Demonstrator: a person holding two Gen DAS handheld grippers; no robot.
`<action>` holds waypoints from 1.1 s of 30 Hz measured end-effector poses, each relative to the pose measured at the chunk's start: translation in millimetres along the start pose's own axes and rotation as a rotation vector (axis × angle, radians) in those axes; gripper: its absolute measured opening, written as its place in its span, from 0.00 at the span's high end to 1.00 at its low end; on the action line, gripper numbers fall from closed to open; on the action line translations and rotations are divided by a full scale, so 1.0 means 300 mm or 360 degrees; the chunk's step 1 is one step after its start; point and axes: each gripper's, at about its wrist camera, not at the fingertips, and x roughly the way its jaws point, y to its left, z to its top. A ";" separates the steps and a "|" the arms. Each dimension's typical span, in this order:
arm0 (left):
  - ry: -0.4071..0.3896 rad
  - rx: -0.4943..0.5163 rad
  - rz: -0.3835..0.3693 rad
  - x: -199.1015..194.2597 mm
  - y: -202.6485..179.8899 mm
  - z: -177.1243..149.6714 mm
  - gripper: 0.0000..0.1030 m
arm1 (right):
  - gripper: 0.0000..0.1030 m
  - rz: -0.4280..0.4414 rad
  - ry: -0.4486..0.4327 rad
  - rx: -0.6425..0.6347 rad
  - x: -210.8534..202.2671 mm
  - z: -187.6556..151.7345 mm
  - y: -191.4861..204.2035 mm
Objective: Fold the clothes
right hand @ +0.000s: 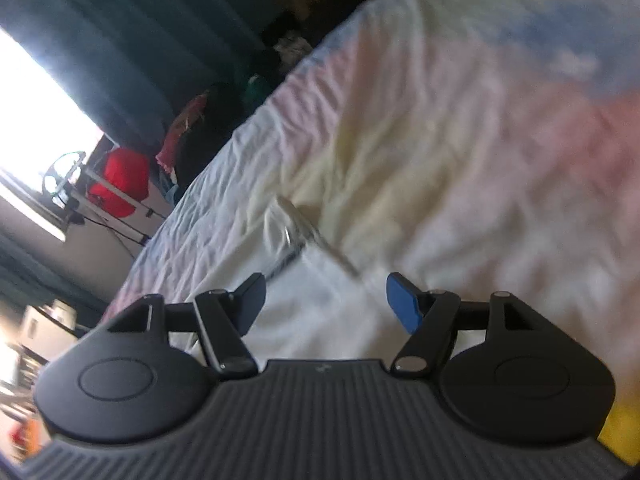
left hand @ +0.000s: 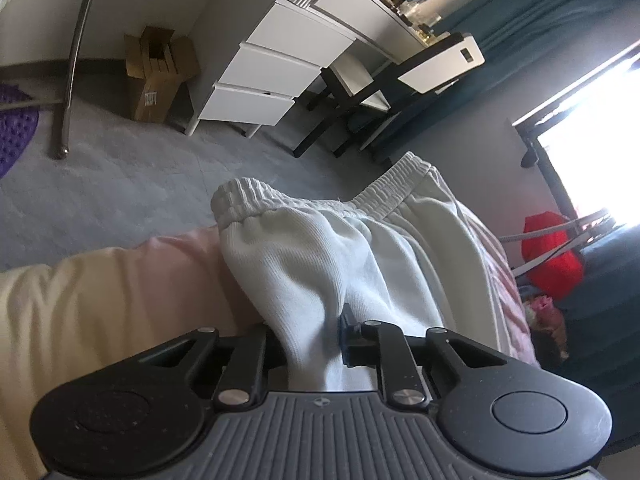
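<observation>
White ribbed sweatpants [left hand: 360, 240] with an elastic waistband lie bunched on the pastel bedsheet [left hand: 100, 300]. My left gripper [left hand: 306, 340] is shut on a thick fold of them, and the cloth fills the gap between its fingers. In the blurred right wrist view, my right gripper [right hand: 328, 304] is open with its blue pads wide apart. It hovers over a white part of the garment [right hand: 320, 276] that lies flat on the sheet [right hand: 480, 140], and nothing is between its fingers. A hem edge [right hand: 296, 228] shows just ahead of it.
Beyond the bed's edge is grey carpet [left hand: 140, 184] with a white drawer unit [left hand: 272, 68], a cardboard box [left hand: 156, 76], a dark chair [left hand: 352, 96], a chrome pole [left hand: 68, 80] and a purple mat [left hand: 16, 132]. A red bag [left hand: 552, 252] sits by the bright window.
</observation>
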 end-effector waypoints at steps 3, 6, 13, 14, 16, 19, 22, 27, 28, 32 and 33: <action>-0.0004 0.0040 0.0028 0.001 -0.011 -0.003 0.80 | 0.32 0.0074 0.0006 -0.0082 0.160 0.032 0.055; -0.0010 0.0063 0.0055 0.008 -0.024 -0.004 0.80 | 0.32 0.0138 0.0024 -0.0185 0.311 0.053 0.117; -0.0045 0.0098 0.0147 0.051 -0.065 -0.016 0.80 | 0.33 -0.0004 0.0048 -0.0505 0.645 0.099 0.211; -0.0052 0.0089 0.0166 0.057 -0.069 -0.018 0.80 | 0.34 -0.0054 0.0045 -0.0544 0.684 0.099 0.214; -0.0072 0.0082 0.0193 0.066 -0.082 -0.020 0.80 | 0.35 -0.0154 0.0069 -0.0610 0.756 0.095 0.221; -0.0109 0.0095 0.0235 0.079 -0.103 -0.021 0.80 | 0.62 -0.0040 -0.0010 -0.0708 0.768 0.079 0.253; -0.0114 0.0086 0.0263 0.089 -0.110 -0.016 0.80 | 0.80 -0.0042 -0.0079 -0.0924 0.751 0.048 0.309; -0.0128 0.0094 0.0249 0.071 -0.097 -0.005 0.78 | 0.86 0.0076 -0.0436 -0.0859 0.620 0.168 0.425; -0.0130 0.0095 0.0245 0.066 -0.093 -0.003 0.78 | 0.86 0.0071 -0.0499 -0.0861 0.603 0.203 0.465; -0.0135 0.0071 0.0229 0.057 -0.076 0.004 0.78 | 0.86 0.0010 -0.0641 -0.0885 0.613 0.339 0.592; -0.0139 0.0068 0.0230 0.059 -0.077 0.005 0.78 | 0.86 -0.0004 -0.0652 -0.0874 0.631 0.374 0.617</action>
